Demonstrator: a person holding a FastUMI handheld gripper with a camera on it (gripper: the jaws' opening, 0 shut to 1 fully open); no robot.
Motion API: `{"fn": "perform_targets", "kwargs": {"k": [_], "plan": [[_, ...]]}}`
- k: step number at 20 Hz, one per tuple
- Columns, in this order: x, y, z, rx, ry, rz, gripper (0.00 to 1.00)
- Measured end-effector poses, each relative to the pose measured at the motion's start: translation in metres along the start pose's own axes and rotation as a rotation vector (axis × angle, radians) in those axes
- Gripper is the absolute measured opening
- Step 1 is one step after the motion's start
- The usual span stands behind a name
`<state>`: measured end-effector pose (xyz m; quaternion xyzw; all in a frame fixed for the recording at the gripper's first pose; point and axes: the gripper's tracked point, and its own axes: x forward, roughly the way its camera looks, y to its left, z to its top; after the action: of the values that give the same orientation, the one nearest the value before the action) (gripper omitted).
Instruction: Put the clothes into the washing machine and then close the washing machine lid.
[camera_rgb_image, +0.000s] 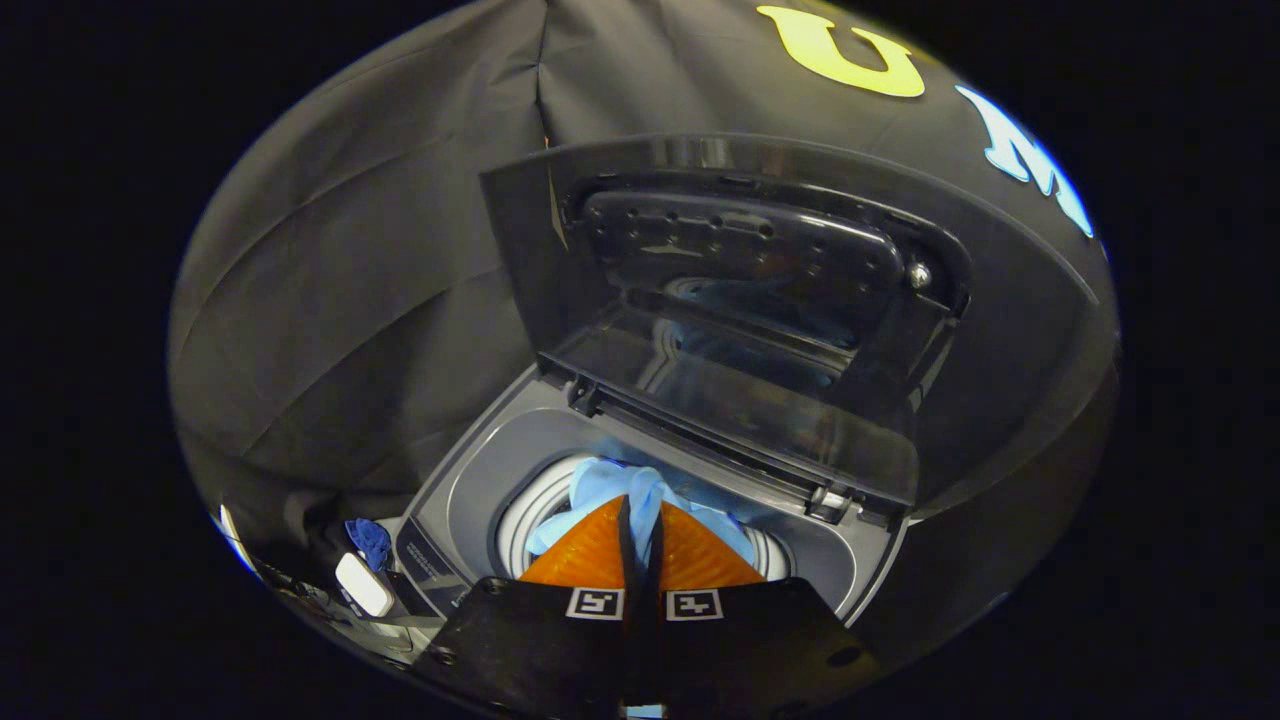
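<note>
One garment, a light blue cloth (640, 495), is pinched between the gripper (640, 545) fingers, which stand nearly closed with only a thin slit between them; the cloth bunches out just ahead of the tips and spreads to both sides of them. Taking the washing machine (470, 480) as the landmark, the cloth hangs right over its round drum opening (525, 520), part of it seemingly already inside the rim, though how deep it reaches cannot be told. The lid (740, 300) stands raised at the back of the machine, hinged open and leaning away. Beside the machine's front corner lie a dark blue cloth (370, 540) and a small white object (362, 585).

By the look of it, the loading step is in hand. The next move calls for parting the fingers so the cloth drops into the drum, then lifting clear. The lid is not yet closed.
</note>
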<state>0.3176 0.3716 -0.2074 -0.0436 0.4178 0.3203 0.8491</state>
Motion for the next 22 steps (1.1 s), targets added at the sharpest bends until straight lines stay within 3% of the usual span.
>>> {"fn": "perform_targets", "kwargs": {"k": [6,8,10,22], "plan": [[0.003,-0.010,-0.002,0.037,0.027,-0.012,0.02],[0.004,-0.020,-0.006,0.033,0.058,-0.077,0.49],[0.000,-0.023,0.000,0.028,0.043,-0.077,0.97],[-0.032,-0.002,0.043,0.024,-0.061,-0.050,0.98]]}}
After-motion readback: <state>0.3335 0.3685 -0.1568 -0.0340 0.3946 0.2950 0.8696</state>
